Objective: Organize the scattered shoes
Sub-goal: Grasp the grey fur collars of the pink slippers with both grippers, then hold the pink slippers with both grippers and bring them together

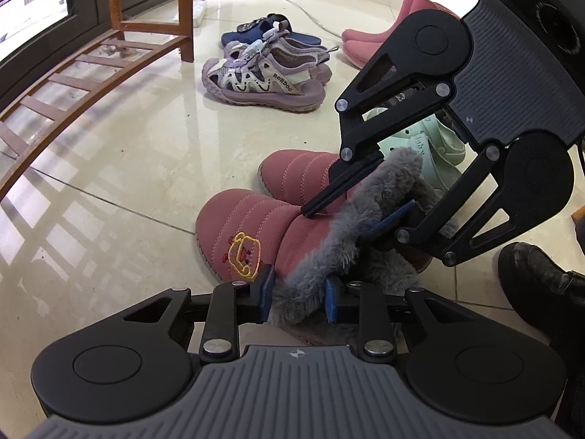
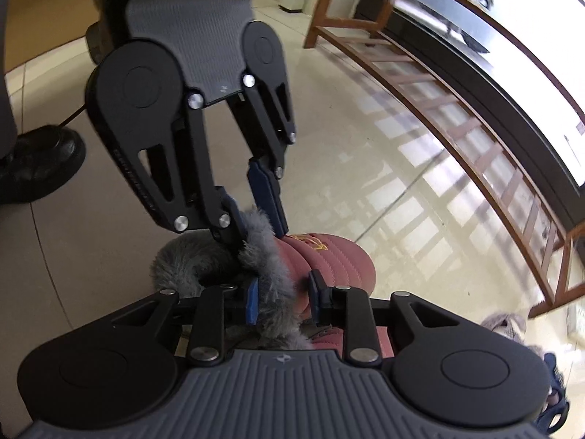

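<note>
Two pink quilted slippers with grey fur collars sit side by side on the tiled floor [image 1: 120,168], directly under both grippers.

Left gripper [image 1: 298,298]: jaws partly closed, blue pads either side of the fur collar of the near slipper [image 1: 248,237], the one with the yellow embroidered bear. Pads press into the fur; grip looks closed on the collar. In the right wrist view this same gripper [image 2: 257,219] comes down from above, one finger inside the fur opening, the other outside against the pink upper.

Right gripper [image 2: 281,300]: jaws part-way open, fur collar between the blue pads. The left pad touches the fur; the right pad sits just beside the pink upper [image 2: 336,259]. Cannot tell if it is clamped. From the left wrist view it [image 1: 351,216] reaches in from the right, one finger tip on the upper of the far slipper [image 1: 296,172], the other buried in fur.

Ahead of the left gripper: a pair of lilac sandals [image 1: 263,77], navy sandals [image 1: 256,33] behind them, pink boots [image 1: 369,42] to the right. A mint clog [image 1: 435,142] shows through the right gripper's linkage. Wooden shoe rack [image 1: 73,69] runs along the left. A person's black shoe [image 1: 541,278] stands at the right edge.
</note>
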`<state>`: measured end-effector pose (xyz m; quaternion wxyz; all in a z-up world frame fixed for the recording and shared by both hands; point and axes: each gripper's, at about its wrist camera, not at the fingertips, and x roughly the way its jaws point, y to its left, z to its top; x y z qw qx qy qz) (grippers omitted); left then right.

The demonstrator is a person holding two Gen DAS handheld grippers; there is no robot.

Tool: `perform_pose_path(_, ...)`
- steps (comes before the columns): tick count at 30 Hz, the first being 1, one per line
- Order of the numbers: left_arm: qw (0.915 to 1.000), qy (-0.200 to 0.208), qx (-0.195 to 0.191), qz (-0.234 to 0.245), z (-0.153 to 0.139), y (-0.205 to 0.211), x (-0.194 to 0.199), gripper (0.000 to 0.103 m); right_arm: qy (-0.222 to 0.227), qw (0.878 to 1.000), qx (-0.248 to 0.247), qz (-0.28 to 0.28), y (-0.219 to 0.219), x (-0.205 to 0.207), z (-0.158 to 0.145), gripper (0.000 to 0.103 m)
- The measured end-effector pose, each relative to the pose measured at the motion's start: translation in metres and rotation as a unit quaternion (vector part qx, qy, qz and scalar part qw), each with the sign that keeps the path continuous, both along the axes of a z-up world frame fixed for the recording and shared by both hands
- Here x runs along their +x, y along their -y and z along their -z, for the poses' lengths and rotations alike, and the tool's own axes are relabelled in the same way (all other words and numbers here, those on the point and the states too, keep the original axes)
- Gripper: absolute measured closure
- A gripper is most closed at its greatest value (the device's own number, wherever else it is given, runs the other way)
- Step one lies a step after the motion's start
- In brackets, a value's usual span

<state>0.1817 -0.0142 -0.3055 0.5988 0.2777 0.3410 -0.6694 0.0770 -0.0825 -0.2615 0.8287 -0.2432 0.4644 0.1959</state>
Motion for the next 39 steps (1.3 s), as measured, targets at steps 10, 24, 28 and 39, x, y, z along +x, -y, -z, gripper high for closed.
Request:
perform_pose_path(10,0.9996,-0.026,0.006,0.002,-0.003,0.005,0.017,0.076,-0.091,0.988,0.118,0.032,0.042,0.041,-0.005,0.079)
perform_pose_path(24,0.9963,-0.084,0.019,-0.002,-0.001,0.013,0.046,0.071,-0.232,0.915,0.315,0.102,0.113,0.085,0.018,0.088)
perform_pose_path(28,0.995,-0.096,0.02,-0.014,-0.002,0.01,0.051,0.071,-0.247,0.897,0.349,0.113,0.124,0.092,0.029,0.089)
perform_pose_path(39,0.9934,-0.102,0.009,-0.052,-0.012,0.002,0.054,0.071,-0.29,0.843,0.43,0.141,0.15,0.101,0.056,0.09)
